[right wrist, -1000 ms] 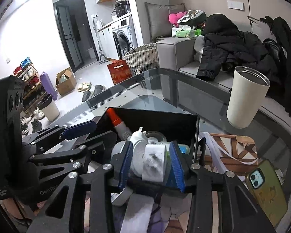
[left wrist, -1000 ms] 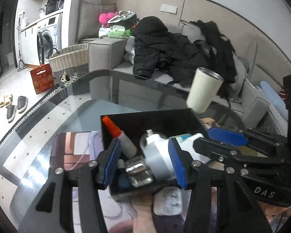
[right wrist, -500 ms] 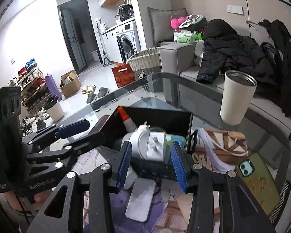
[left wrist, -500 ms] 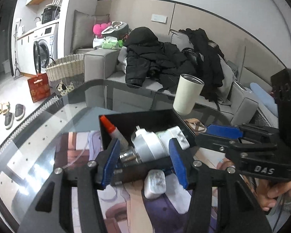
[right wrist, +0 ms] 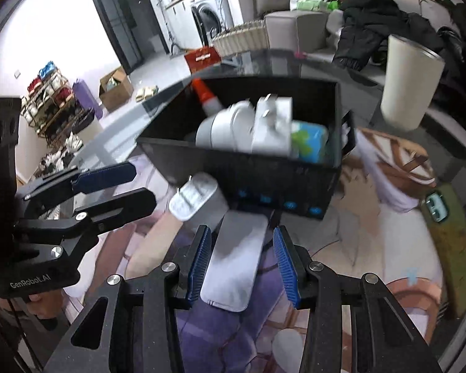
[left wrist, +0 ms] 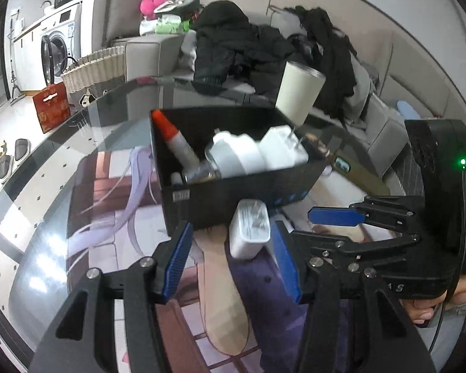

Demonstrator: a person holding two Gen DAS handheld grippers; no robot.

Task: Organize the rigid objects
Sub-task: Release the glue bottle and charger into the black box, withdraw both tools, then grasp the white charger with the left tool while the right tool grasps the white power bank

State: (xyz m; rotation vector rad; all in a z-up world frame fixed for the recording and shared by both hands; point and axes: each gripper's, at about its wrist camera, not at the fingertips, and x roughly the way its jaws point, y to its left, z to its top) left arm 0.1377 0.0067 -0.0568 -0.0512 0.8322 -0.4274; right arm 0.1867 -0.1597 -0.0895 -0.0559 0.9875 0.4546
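both tools stand with their blue pads apart and nothing between them touched: the left tool (left wrist: 230, 261) frames a white charger (left wrist: 249, 232) lying on the bench (left wrist: 40, 186) just in front of the black box (left wrist: 233, 192), and the right tool (right wrist: 240, 262) frames a flat grey slab (right wrist: 236, 264) lying on the printed mat (right wrist: 372, 248), its far end against the box front. the box holds a heap that rises above its rim — an orange-capped tube (left wrist: 174, 138) leaning in the far left corner, a white round bottle (left wrist: 236, 152) on its side, a white plug (left wrist: 282, 150) with prongs up, a clear glass piece (left wrist: 200, 172), and a green-and-blue packet (right wrist: 309, 143) at the right end. a cream cup (left wrist: 298, 93) stands beyond the box; a phone (right wrist: 447, 242) in a green case lies on the mat, well to the right.
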